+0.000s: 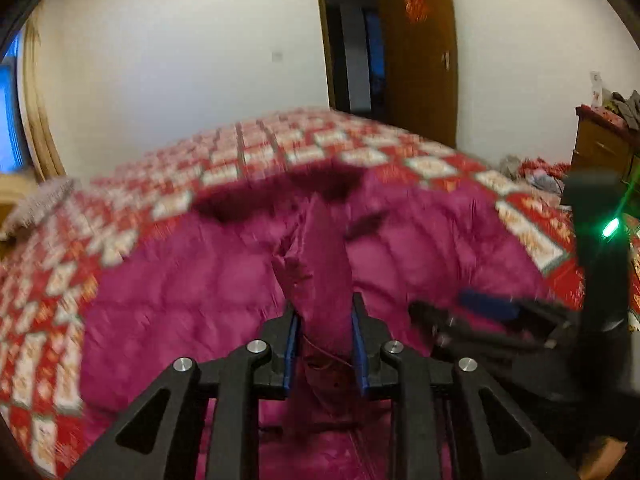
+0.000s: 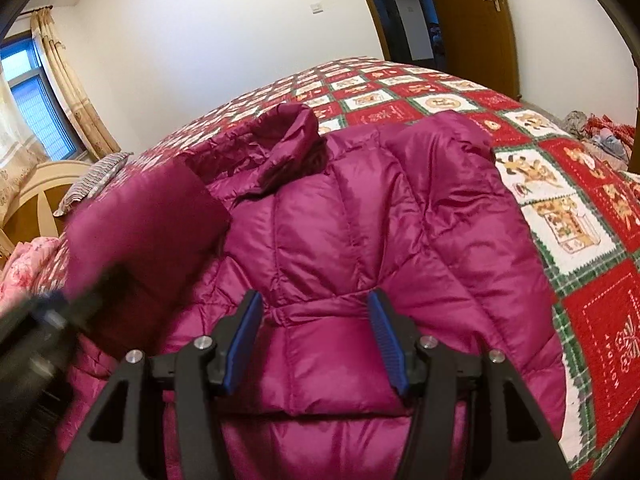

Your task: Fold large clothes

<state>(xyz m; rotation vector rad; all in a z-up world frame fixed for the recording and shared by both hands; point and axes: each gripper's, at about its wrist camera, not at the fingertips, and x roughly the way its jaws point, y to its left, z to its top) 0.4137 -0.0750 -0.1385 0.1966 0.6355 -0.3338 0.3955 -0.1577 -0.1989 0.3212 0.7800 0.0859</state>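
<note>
A magenta padded coat lay spread across the bed, hood toward the far edge. The left gripper was clamped on a raised fold of the coat's sleeve. The right gripper hovered over the coat's waist, jaws parted, holding nothing.

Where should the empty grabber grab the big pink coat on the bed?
Probably the belt band at the waist of the coat. It runs straight across between the open pads of the right hand-held gripper, raised a little off the puffy fabric, so come straight down from above.
</note>
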